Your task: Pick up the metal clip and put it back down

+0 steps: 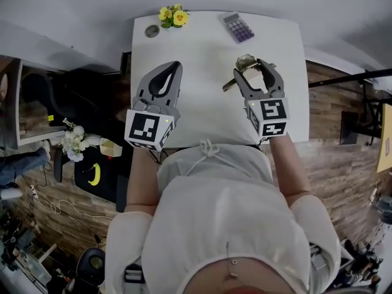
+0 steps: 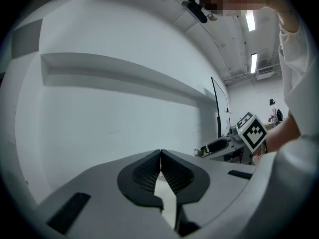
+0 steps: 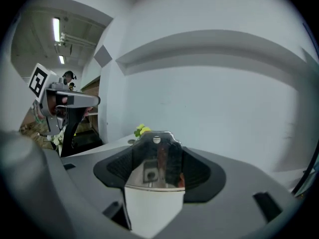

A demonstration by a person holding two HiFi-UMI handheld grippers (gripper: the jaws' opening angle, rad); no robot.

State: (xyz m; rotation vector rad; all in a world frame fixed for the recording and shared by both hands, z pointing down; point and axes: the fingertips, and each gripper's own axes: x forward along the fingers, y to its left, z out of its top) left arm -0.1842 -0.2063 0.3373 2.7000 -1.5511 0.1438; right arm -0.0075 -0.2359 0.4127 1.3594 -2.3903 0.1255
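Closest to the lens is the person's white shirt [image 1: 226,225], filling the bottom of the head view. Above it both arms reach over a white table [image 1: 202,112].

At centre right, the right gripper [image 1: 258,65] is clamped on the metal clip [image 1: 245,62]. This is a shiny, silvery-gold piece, with a thin arm of it poking out toward lower left. In the right gripper view the clip [image 3: 156,159] stands upright between the jaws at lower centre. It is a mirror-bright plate with a rounded top and a small hole near that top, with the pale wall behind it.

At centre left, the left gripper [image 1: 176,66] is clenched shut and empty. In the left gripper view [image 2: 160,154] its ribbed pads meet in one line.

Each gripper carries a cube printed with black-and-white square markers. A purple-keyed calculator [image 1: 237,27] lies at the table's far edge, its keys too small to read. Yellow flowers [image 1: 173,16] and a small round disc [image 1: 152,30] sit at the far left corner.

Bare tabletop spreads between and beneath the grippers. Dark clutter borders the left edge and wood flooring the right edge.
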